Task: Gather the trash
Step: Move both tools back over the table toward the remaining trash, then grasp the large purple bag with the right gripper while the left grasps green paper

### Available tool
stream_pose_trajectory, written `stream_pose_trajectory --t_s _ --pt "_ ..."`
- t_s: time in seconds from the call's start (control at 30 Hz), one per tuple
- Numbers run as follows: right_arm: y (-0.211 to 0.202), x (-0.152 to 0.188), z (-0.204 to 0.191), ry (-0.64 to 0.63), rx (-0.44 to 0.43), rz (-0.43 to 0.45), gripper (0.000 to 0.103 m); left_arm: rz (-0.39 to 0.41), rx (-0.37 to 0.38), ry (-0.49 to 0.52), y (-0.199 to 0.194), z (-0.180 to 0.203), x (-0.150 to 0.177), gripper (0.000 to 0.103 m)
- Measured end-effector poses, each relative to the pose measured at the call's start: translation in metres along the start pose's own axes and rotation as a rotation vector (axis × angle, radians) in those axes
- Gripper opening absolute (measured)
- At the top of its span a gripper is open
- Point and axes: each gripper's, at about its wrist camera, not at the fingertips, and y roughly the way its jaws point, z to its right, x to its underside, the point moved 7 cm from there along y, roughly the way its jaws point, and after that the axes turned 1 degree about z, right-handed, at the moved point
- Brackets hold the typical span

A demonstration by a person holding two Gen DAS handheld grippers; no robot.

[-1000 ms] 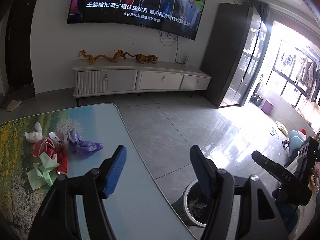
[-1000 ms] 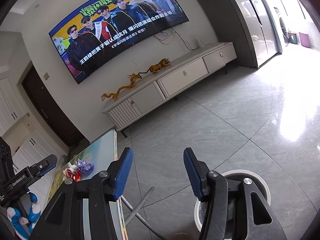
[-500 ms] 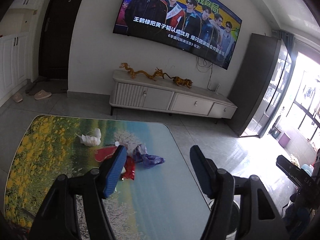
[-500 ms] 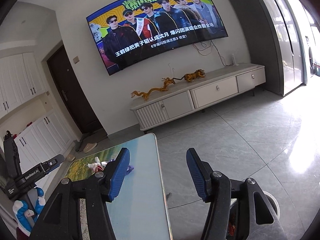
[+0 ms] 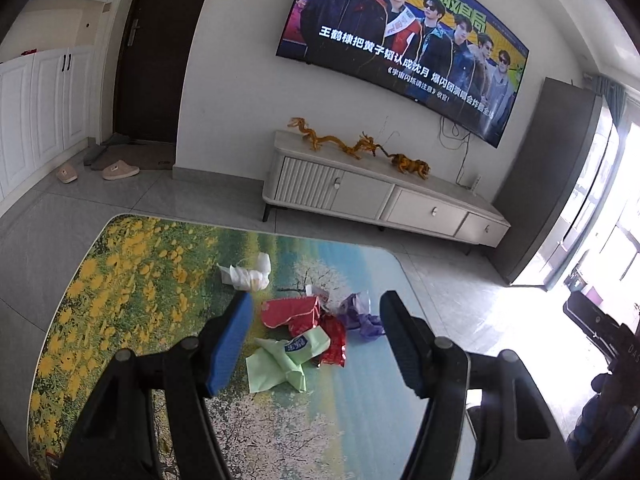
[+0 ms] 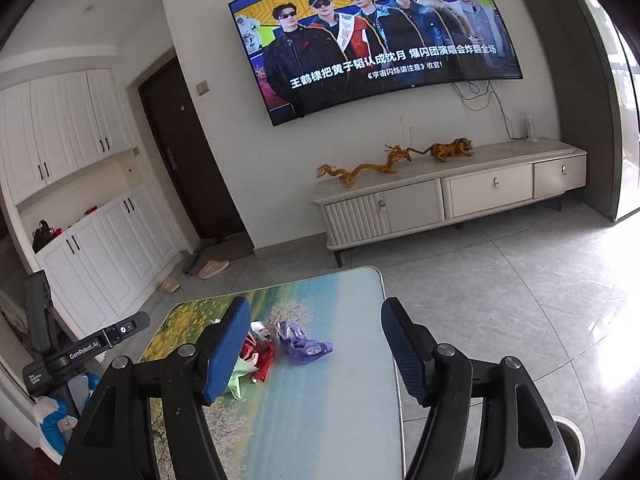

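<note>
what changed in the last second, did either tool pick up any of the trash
No pickup. Both tools swung away from the bin on the floor toward the table; the left tool now frames the trash pile, and the right tool, its jaws opening with nothing between them, faces it too. The pile of red, green and purple wrappers and the white tissue lie as before.

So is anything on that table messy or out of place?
Yes: crumpled trash lies loose mid-table: a white tissue, red wrappers, a green packet and a purple wrapper, bunched together. Nothing looks spilled or broken.
</note>
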Motion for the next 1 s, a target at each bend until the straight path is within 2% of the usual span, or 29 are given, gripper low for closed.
stream_pose_trajectory --t_s 0.17,0.3,0.4,0.73,1.0 --pt "0.047 0.011 -0.003 -0.017 -0.026 -0.078 0.067 -0.062 -0.03 0.059 0.037 -0.001 0.026 0.065" --pt "0.09 0.023 -0.005 -0.031 -0.053 -0.147 0.068 -0.086 -0.048 0.109 0.061 0.003 0.04 0.074" --pt "0.12 0.037 -0.01 -0.05 -0.07 -0.204 0.068 -0.109 -0.046 0.124 0.078 0.003 0.047 0.074" --pt "0.199 0.073 -0.025 -0.115 -0.109 -0.342 0.068 -0.169 -0.09 0.12 0.122 -0.011 0.062 0.075" --pt "0.234 0.091 -0.026 -0.141 -0.124 -0.416 0.068 -0.218 -0.114 0.086 0.138 -0.027 0.075 0.075"
